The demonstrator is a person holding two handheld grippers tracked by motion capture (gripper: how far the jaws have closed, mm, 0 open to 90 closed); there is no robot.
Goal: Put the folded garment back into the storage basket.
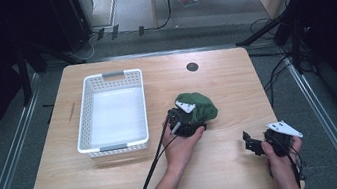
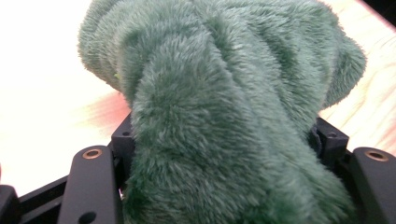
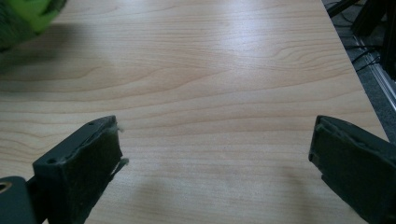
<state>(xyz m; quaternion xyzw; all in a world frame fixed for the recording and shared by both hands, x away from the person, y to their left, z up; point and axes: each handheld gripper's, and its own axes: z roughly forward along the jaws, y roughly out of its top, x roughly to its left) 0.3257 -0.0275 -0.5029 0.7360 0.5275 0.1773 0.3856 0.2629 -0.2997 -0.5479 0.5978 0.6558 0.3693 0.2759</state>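
Green plush: from the high view we see a soft green plush toy (image 1: 198, 105) lying on the wooden table (image 1: 214, 72), right of centre and a little right of the white slotted basket (image 1: 111, 111). The basket stands on the table's left half, apart from the toy. Our left gripper (image 1: 186, 118) sits against the toy's near-left side, held in the left hand (image 1: 180, 146), its cable trailing toward the near edge. Our right gripper (image 1: 253, 143) is held in the right hand (image 1: 283, 158) near the table's near-right corner, well apart from the toy, with its grey three-cornered plate on top. A small dark round hole (image 1: 192, 66) sits in the tabletop beyond the toy.

Left gripper view: the toy (image 2: 219, 107) crowds the frame, fuzzy fur bulging up between the two black jaws. We note fur pressed against both inner faces, so the jaws stand clamped on the toy, though kept fairly wide by its bulk. Pale tabletop (image 2: 42, 102) shows at the left and the far right.

Right gripper view: the two jaws stand wide apart with bare wood grain (image 3: 210, 93) between them and nothing in the gap. A bit of the green toy (image 3: 23, 18) shows at the upper left corner, well off from the jaws. Frayed padding shows on the left jaw's inner edge.
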